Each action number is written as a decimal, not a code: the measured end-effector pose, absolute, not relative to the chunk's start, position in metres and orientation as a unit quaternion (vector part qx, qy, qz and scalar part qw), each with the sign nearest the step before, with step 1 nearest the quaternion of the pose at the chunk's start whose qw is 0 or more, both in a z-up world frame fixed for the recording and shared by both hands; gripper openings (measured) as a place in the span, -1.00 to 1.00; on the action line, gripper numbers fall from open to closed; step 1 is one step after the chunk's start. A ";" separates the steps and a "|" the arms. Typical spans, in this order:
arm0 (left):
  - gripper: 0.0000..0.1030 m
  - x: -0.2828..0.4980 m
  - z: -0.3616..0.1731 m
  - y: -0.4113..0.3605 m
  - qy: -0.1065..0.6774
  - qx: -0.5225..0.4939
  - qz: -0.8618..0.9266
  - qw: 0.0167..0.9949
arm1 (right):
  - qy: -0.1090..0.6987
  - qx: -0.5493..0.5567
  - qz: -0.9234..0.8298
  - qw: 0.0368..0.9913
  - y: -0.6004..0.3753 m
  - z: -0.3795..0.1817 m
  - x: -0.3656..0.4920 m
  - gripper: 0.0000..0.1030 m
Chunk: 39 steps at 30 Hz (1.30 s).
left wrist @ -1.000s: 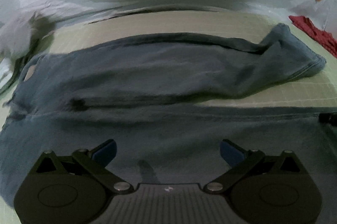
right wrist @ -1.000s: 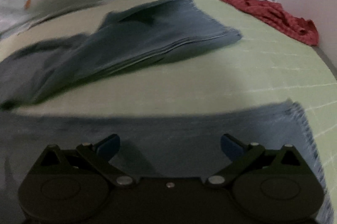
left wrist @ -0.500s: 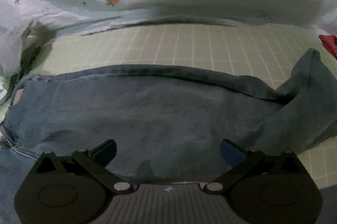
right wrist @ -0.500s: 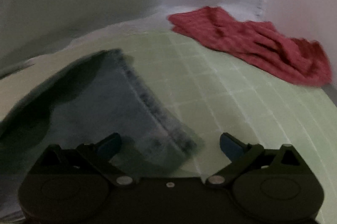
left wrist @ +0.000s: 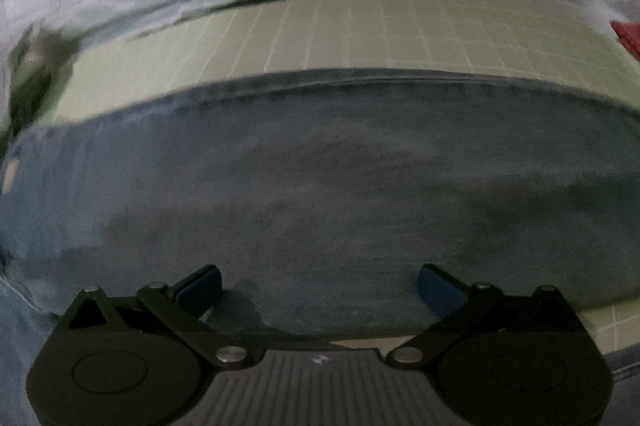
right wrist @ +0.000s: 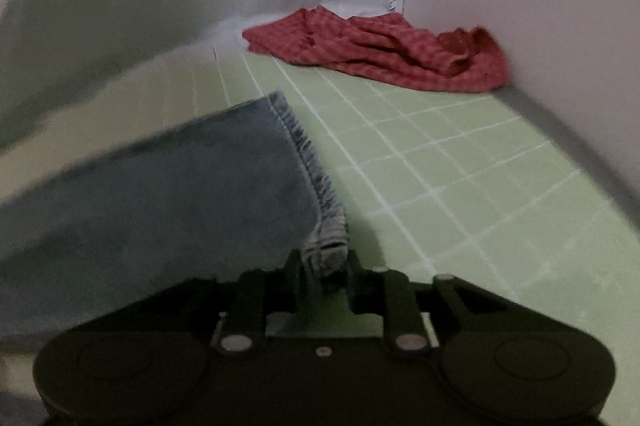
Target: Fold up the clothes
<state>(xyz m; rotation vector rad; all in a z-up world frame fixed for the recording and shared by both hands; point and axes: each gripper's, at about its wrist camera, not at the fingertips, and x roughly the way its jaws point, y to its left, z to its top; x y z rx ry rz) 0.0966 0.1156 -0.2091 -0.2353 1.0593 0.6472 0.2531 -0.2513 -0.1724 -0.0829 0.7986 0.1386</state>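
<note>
The right gripper point(right wrist: 323, 268) is closing on the stitched hem corner of the blue denim jeans point(right wrist: 160, 194); the left gripper point(left wrist: 318, 284) hangs wide above the denim, with a crumpled red cloth point(right wrist: 384, 54) far right.

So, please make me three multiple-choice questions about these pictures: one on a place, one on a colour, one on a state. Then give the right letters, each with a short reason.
1. Where does the crumpled garment lie?
A. on the jeans
B. at the far edge of the mat, beside the wall
C. between the left gripper's fingers

2. What colour is that garment?
A. red
B. yellow
C. black

3. How do the left gripper's fingers stand?
A. clamped on a hem
B. wide apart, holding nothing
C. out of view

Answers:
1 B: the crumpled garment rests on the green grid mat, away from the jeans.
2 A: its cloth is plainly red.
3 B: the left gripper has both pads apart over the denim, while the right gripper is closing with the jeans hem between its fingers.
</note>
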 end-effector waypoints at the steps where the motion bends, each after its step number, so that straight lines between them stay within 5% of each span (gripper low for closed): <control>1: 1.00 0.095 -0.209 0.118 0.494 -0.119 0.301 0.807 | 0.389 -0.057 0.059 0.917 -0.247 -0.170 0.253 -0.30; 5: 1.00 0.091 -0.210 0.123 0.491 -0.138 0.292 0.809 | 0.362 -0.112 0.043 0.924 -0.225 -0.154 0.249 0.52; 10: 1.00 0.085 -0.214 0.126 0.478 -0.155 0.288 0.815 | 0.353 -0.126 0.150 0.915 -0.181 -0.150 0.259 0.89; 27: 1.00 0.090 -0.218 0.132 0.461 -0.142 0.269 0.834 | 0.380 -0.096 0.236 0.889 -0.076 -0.179 0.347 1.00; 39: 1.00 0.043 -0.196 0.119 0.458 -0.176 0.260 0.832 | 0.411 -0.105 0.229 0.876 -0.136 -0.173 0.243 1.00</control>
